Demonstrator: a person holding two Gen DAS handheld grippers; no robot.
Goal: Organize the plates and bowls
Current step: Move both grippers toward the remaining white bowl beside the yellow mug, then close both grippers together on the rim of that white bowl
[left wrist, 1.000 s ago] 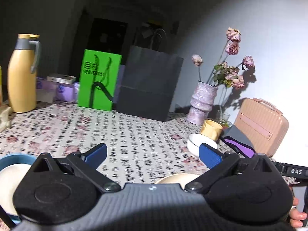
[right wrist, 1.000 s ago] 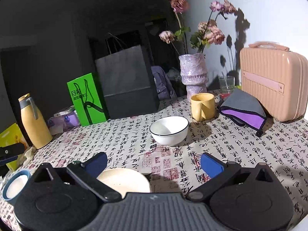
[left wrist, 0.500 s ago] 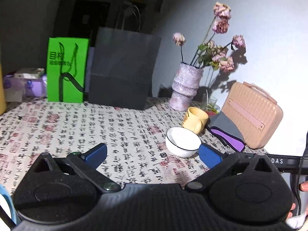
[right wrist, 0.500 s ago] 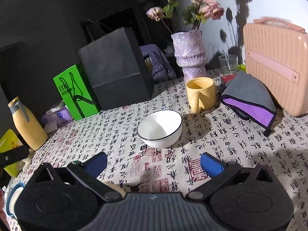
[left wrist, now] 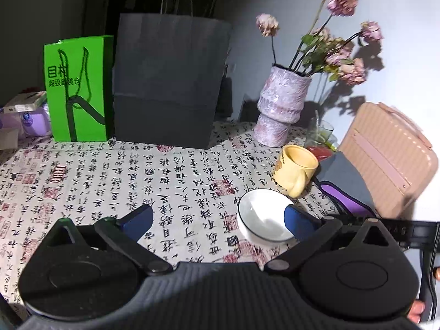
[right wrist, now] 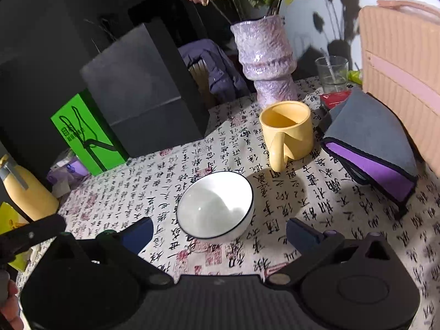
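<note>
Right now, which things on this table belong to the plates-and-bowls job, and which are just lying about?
Belongs to the job:
- white bowl, upright and empty, between the open right gripper fingers
- left gripper, open too

Just lying about:
- yellow mug
- purple vase with dried flowers
- drinking glass
- grey-purple pouch
- pink case
- black paper bag
- green bag
- yellow flask

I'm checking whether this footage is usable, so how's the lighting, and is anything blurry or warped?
Left wrist view: hard light from the left, flower shadows on the wall behind the vase; the pink case is smeared at the bent edge. Right wrist view: sharp white bowl, yellow mug casting a shadow toward the camera, dark left background.
</note>
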